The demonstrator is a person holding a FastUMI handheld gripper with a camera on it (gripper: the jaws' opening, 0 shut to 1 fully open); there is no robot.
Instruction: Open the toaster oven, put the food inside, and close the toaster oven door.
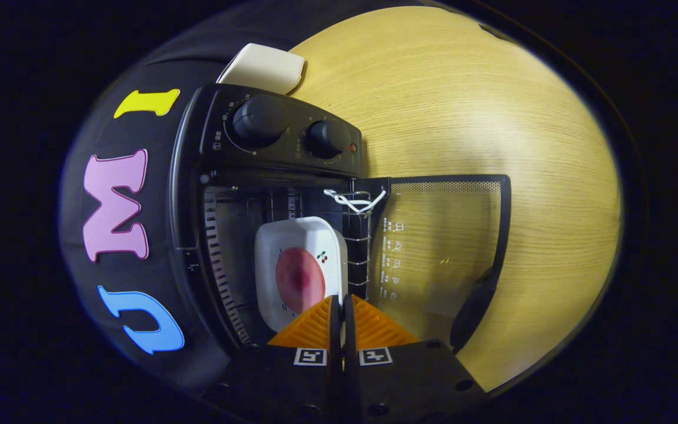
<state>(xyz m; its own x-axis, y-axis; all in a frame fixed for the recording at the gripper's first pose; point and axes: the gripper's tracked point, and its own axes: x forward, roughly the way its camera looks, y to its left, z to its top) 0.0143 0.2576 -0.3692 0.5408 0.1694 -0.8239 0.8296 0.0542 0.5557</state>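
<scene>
The gripper (339, 306) sits nearest the camera, with its two fingers brought almost together. Only a thin slot separates them. The rim of a white dish (301, 268) runs into that slot at the fingertips (315, 321), so the gripper appears to be pinching the dish edge. Contact on both sides cannot be confirmed, because the fingers hide the rim at that point.

Just ahead of the fingers, the white dish carries a round pink slice of food (299, 278). A small cherry motif is printed near one corner of the dish. The dish lies inside the mouth of the toaster oven (209, 176), on or level with the wire rack (358, 235). Which of the two cannot be told from this angle.

The toaster oven door (445, 235) is fully open and lies flat against the wooden surface (492, 106). Its glass pane shows white printed symbols. Its dark handle (473, 306) is at the outer edge, beside the gripper body. A white cord (355, 201) is looped on the rack edge near the door hinge.

Beyond the cavity, the control panel carries two black knobs (259, 121) and a small red indicator (352, 148). Past the oven, a white rectangular tray (263, 68) rests on the surface, next to the appliance.
</scene>
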